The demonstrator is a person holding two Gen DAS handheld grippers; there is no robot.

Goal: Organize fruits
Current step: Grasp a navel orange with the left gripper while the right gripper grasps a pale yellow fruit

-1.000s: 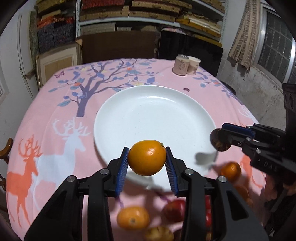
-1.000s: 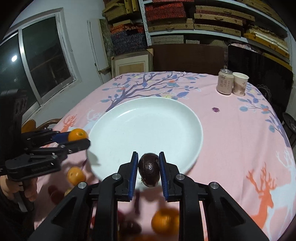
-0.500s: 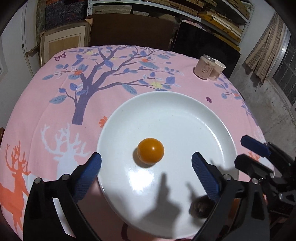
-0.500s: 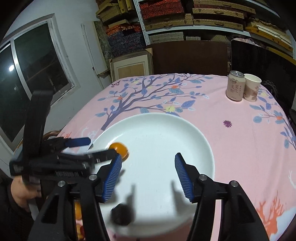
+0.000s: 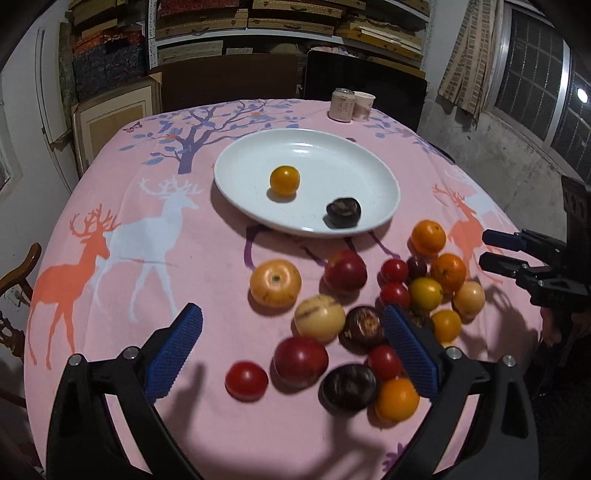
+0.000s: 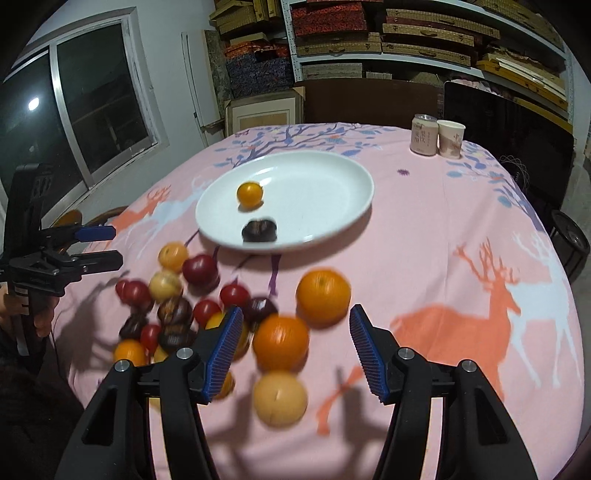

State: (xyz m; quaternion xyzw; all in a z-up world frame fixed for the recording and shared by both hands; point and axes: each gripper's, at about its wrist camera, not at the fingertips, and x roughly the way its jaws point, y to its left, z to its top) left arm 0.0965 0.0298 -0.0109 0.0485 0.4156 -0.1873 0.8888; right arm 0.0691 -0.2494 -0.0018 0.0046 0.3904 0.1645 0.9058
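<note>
Right wrist view: right claw [image 6: 293, 345] gaping empty, an orange [image 6: 280, 342] lying between its jaws; left claw [image 5: 291, 345] hovering wide open over the fruit pile [image 5: 369, 314], white plate [image 5: 236, 173] beyond.

pink tablecloth [image 5: 155, 258]: white plate [image 5: 240, 173], loose fruit pile [image 5: 354, 314], can [image 5: 341, 104], paper cup [image 5: 364, 106]

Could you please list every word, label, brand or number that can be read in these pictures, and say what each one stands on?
None can be read for certain.
Can: printed characters down its side, too small and blurred to read.
Paper cup: a dark mark on its side, too blurred to read.
Boxes on the shelves: no lettering can be made out.
Tablecloth: only pictures of deer and a tree, no words.
</note>
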